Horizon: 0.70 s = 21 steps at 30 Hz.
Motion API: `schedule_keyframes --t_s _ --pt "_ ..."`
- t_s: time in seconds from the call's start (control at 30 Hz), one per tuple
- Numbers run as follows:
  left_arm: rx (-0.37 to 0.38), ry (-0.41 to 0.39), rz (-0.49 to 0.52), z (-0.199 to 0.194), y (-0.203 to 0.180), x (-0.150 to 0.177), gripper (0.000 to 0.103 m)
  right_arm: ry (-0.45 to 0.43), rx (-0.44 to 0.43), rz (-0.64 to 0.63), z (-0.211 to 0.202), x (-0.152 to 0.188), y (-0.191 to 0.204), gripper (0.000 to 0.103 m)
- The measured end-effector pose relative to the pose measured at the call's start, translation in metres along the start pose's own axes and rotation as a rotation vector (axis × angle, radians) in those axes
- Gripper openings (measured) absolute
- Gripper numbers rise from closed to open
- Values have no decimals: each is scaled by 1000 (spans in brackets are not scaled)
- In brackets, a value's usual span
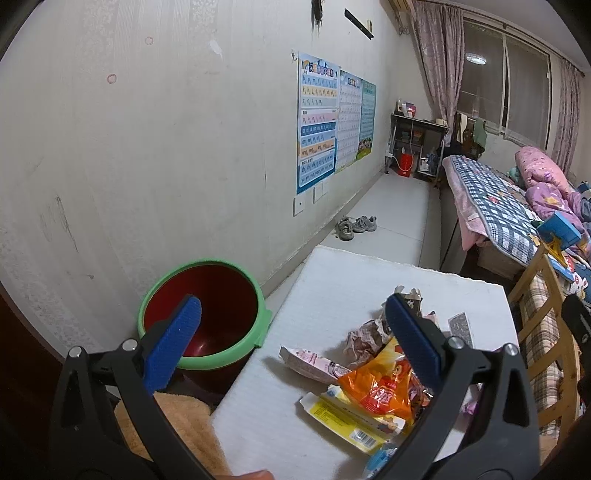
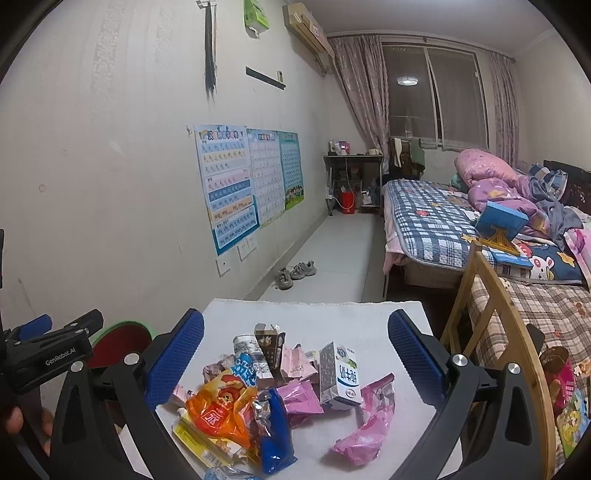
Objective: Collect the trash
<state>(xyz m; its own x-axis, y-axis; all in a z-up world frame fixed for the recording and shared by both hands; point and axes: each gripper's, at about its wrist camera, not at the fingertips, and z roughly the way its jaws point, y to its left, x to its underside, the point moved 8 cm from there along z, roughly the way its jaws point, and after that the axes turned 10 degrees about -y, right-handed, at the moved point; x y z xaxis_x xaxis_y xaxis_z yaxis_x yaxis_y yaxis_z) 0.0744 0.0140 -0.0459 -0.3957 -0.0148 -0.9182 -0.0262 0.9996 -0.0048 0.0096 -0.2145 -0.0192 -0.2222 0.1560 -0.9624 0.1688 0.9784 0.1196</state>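
Right wrist view: both grippers hovered wide-spread and empty over the litter.

Blue fingers [image 2: 173, 362] of the right gripper [image 2: 295, 354] framed the trash pile [image 2: 280, 391] at lower centre, likely lining up a pick; the left gripper [image 1: 291, 332] gaped too, one finger over the green-rimmed bin [image 1: 203, 314] at lower left, beside the white table [image 1: 332, 288], handy for drops.

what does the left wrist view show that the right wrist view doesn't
Only the left wrist view shows the red inside of the green-rimmed bin and the orange towel below it. Only the right wrist view shows the upright milk carton, the pink wrapper, the blue packet and the air conditioner. Both show the orange snack bag on the white table, with both grippers open.
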Motion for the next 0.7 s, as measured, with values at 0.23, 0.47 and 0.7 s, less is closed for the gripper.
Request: schedule_keyframes --t_s 0.23,0.47,0.7 --pt "-3 5 2 -1 0 1 98 6 -5 5 0 2 -2 96" --pt "-6 6 2 -1 0 1 98 11 -7 7 0 4 -1 96" --pt "-9 11 0 1 2 2 98 24 -10 5 3 7 1 96"
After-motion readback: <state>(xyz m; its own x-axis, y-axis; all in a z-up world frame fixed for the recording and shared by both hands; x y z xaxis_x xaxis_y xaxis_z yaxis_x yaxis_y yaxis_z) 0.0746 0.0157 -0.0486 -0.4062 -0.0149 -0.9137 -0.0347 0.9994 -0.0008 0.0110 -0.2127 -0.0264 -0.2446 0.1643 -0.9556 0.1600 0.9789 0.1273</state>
